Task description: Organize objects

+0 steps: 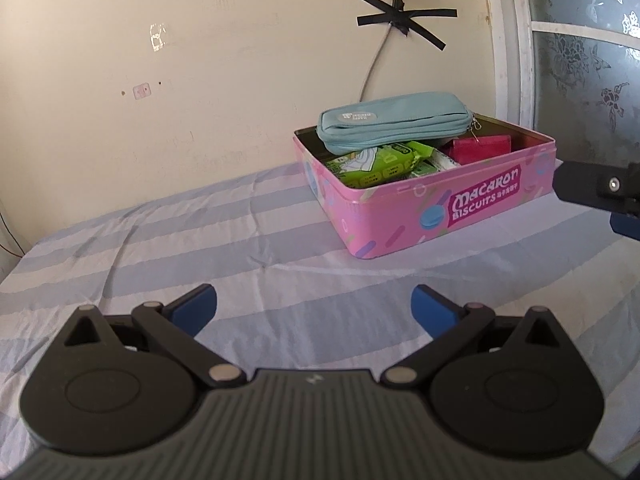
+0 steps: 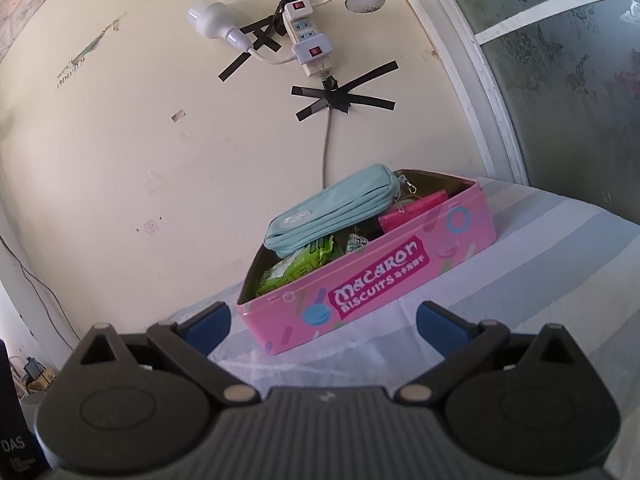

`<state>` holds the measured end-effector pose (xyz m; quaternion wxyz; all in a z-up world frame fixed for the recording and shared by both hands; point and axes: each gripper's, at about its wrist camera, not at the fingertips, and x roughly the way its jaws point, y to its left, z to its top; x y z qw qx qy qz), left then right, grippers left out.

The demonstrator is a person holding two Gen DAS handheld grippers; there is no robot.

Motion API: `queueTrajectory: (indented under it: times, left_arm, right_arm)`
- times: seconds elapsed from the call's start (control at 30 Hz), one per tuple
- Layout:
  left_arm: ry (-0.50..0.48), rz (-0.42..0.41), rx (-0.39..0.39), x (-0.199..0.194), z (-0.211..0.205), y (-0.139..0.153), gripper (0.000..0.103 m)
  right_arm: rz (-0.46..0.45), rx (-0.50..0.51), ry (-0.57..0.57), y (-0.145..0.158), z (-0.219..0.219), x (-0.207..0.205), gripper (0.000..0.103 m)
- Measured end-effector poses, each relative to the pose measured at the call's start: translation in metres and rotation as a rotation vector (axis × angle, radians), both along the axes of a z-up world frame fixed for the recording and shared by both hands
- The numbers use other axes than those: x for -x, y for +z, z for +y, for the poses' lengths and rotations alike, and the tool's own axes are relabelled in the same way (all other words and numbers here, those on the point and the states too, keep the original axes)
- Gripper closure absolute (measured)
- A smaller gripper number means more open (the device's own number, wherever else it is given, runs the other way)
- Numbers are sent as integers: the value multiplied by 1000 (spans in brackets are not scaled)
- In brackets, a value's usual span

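A pink "Macaron Biscuits" tin stands open on the striped sheet; it also shows in the right wrist view. A light blue zip pouch lies on top of its contents, resting across the tin's back left rim. Under it are green snack packets and a red packet. My left gripper is open and empty, well short of the tin. My right gripper is open and empty, just in front of the tin; part of it shows at the left wrist view's right edge.
The striped sheet covers the surface up to a cream wall. A power strip and a grey cable are taped to the wall behind the tin. A frosted patterned window is at right.
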<state>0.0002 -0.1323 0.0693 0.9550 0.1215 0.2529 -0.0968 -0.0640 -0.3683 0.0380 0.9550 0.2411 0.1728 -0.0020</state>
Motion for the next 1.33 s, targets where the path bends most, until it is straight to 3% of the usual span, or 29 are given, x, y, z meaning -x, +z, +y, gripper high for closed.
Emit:
queueTrajectory:
  times: [1.33]
  left_arm:
    - [-19,63,-16,-5,-10,-11,0]
  right_arm:
    - [24,-18,-9,-12,-2,-2,0]
